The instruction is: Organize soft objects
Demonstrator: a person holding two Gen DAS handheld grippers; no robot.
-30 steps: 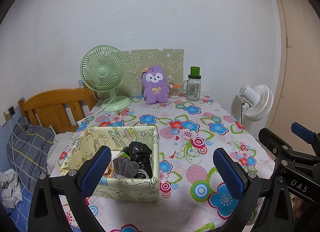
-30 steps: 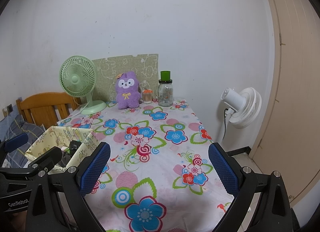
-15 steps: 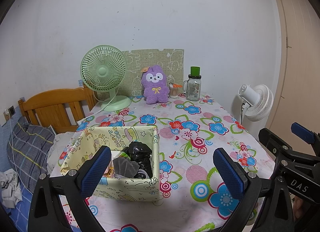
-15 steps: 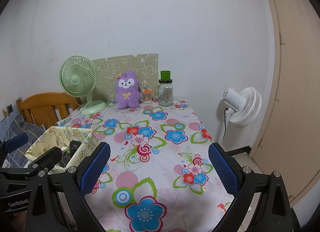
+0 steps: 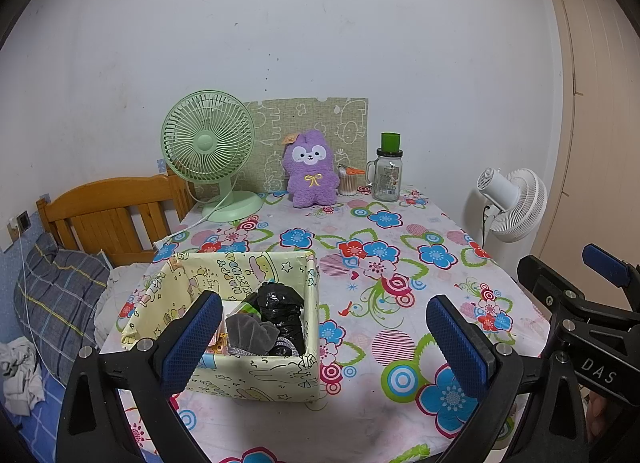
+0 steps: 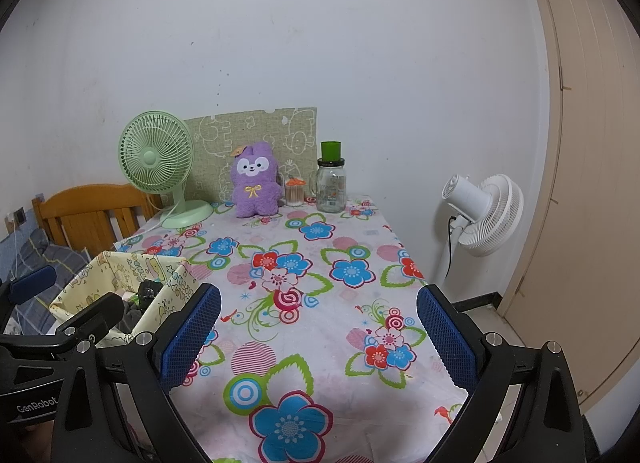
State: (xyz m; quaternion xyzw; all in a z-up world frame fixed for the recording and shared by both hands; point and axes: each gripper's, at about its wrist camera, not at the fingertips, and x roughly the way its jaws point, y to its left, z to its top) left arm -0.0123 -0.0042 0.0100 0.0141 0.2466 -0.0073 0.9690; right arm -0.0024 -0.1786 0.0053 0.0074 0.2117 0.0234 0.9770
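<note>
Claws first: left claw (image 5: 326, 337) spread wide, nothing between its blue pads, hovering over the near edge of the tabletop (image 5: 400, 279). Right claw (image 6: 320, 337) likewise gaping and empty, held to the right of the left one; its black frame shows at the right edge of the left wrist view (image 5: 576, 303).

Just ahead of the left claw, a pale yellow fabric box (image 5: 256, 367) printed with cartoons sits at the near-left part of the tabletop. Inside it: a grey cloth (image 5: 250, 329), a crumpled black bag (image 5: 280, 307), plus other small bits too hidden to tell. Left claw's left pad overlaps the box's near-left corner in view; contact cannot be told.

Tabletop carries a floral cloth in blue, red and green. At its far edge, against the wall: green desk fan (image 5: 208, 139) on the left, purple plush toy (image 5: 310, 169) upright in the middle, small container of cotton swabs (image 5: 347, 181) just beside it, then a glass jar with a green cap (image 5: 387, 171). Patterned green board (image 5: 308, 119) leans behind the plush.

Off the tabletop: wooden headboard (image 5: 108, 207) and plaid pillow (image 5: 56, 299) on the left, white standing fan (image 5: 514, 199) on the right, beige door (image 6: 592, 143) beyond.
</note>
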